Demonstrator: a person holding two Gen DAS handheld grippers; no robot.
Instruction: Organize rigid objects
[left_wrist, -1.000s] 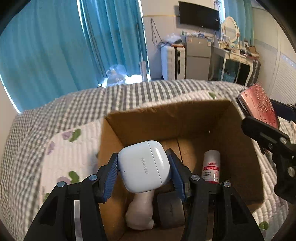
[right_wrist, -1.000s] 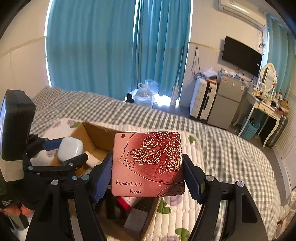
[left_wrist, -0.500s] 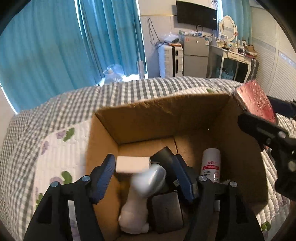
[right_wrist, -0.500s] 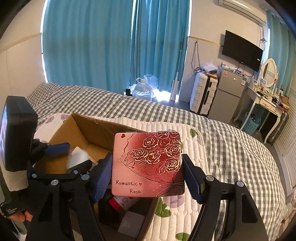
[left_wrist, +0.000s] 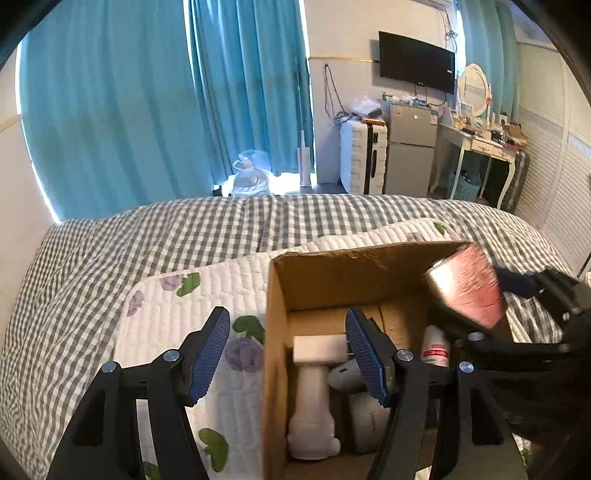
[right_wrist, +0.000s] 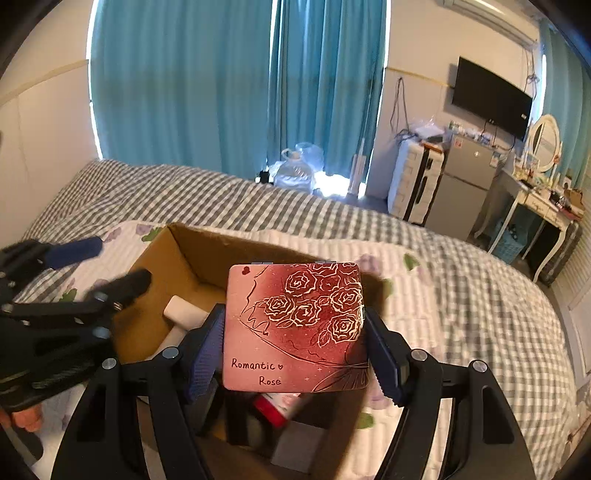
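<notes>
- A red tin (right_wrist: 295, 326), printed with gold roses and the words "Romantic Rose", is clamped between the blue pads (right_wrist: 382, 360) of the right gripper (right_wrist: 293, 350), one pad on each side edge.
- The tin hangs over the open cardboard box (right_wrist: 192, 264), above its near right part; in the left wrist view the tin (left_wrist: 467, 286) shows blurred at the box's right wall.
- The left gripper (left_wrist: 288, 356) holds nothing, its jaws spread wide. Its left pad (left_wrist: 210, 349) lies over the quilt outside the box, its right pad over the box's inside.
- The box (left_wrist: 273, 350) sits on a white quilt (left_wrist: 192, 306) with purple flowers and green leaves.
- Inside the box, at the left, a white bottle (left_wrist: 312, 413) lies lengthwise, with a white block (left_wrist: 319, 347) at its far end.
- Just right of the bottle lies a white earbud case (left_wrist: 367, 421), partly hidden behind the left gripper's right finger.
- Further right a white can (left_wrist: 436, 345) with a red label stands against the right wall of the box, below the tin.
- From the right wrist view, a red and white thing and a grey block show under the tin; what they are I cannot tell.
- The quilt lies on a grey checked bedspread (left_wrist: 147, 236).
- Beyond the bed hang teal curtains (left_wrist: 147, 99).
</notes>
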